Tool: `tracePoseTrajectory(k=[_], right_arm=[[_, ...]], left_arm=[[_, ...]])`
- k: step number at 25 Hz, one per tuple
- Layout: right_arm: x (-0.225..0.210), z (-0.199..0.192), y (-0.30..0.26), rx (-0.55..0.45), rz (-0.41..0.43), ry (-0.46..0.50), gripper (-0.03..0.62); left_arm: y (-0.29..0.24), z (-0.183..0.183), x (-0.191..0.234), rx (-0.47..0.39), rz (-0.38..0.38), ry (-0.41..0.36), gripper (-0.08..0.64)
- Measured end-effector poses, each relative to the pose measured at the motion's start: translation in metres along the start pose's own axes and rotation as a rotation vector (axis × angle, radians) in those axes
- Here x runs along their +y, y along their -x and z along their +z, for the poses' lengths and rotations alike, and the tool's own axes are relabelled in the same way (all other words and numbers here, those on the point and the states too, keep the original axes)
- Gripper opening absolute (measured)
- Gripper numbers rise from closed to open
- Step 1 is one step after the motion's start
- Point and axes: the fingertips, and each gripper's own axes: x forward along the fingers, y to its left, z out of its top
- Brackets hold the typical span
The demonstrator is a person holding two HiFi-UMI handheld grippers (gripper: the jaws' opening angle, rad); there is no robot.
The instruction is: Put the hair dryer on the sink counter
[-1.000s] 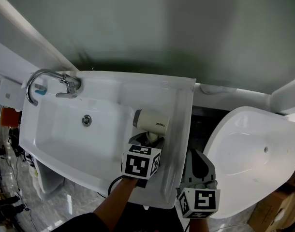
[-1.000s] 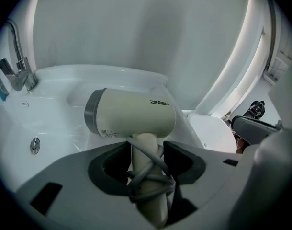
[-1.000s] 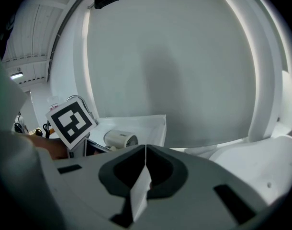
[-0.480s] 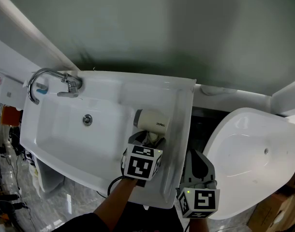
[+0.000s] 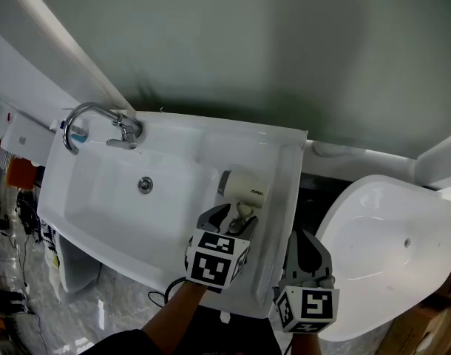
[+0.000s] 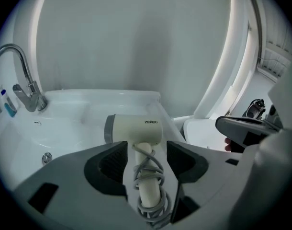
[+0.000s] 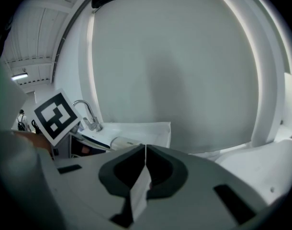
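hair dryer (image 5: 245,187) is lying on the sink tabletop (image 5: 279,154), its handle sitting untouched between the left gripper's (image 6: 146,146) fingers, which have just been opening and are standing spread; the right gripper's (image 7: 145,150) fingers are pressing together.

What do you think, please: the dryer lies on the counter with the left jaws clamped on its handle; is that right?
Not quite. The left gripper view shows the left gripper's jaws apart, having just been opening, and clear of the handle between them. The dryer does lie on the counter.
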Motion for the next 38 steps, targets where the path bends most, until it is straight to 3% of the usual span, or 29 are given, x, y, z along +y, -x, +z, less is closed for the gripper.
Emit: tracePoseTrajectory(k=[6,16,21,30,38], right_arm=[[0.016,0.023,0.015,-0.046,0.007,0.017,0.021],[0.061,0.072,0.062,-0.184,-0.003,0.058,0.021],[0.08,0.103,0.091,-0.27,-0.022,0.094,0.021],[0.101,0.154,0.139,-0.413,-0.075,0.151,0.021],[0.11,0.18,0.163,-0.498,-0.118,0.184,0.021]], left_arm=[[0.049,0.021,-0.006,-0.12,-0.018,-0.046,0.244],[0.158,0.051,0.006,-0.379,0.012,-0.05,0.034],[0.207,0.067,0.002,-0.497,-0.02,-0.061,0.018],[0.303,0.116,-0.025,-0.785,-0.084,-0.166,0.015],[0.336,0.131,-0.017,-0.878,-0.073,-0.2,0.016]])
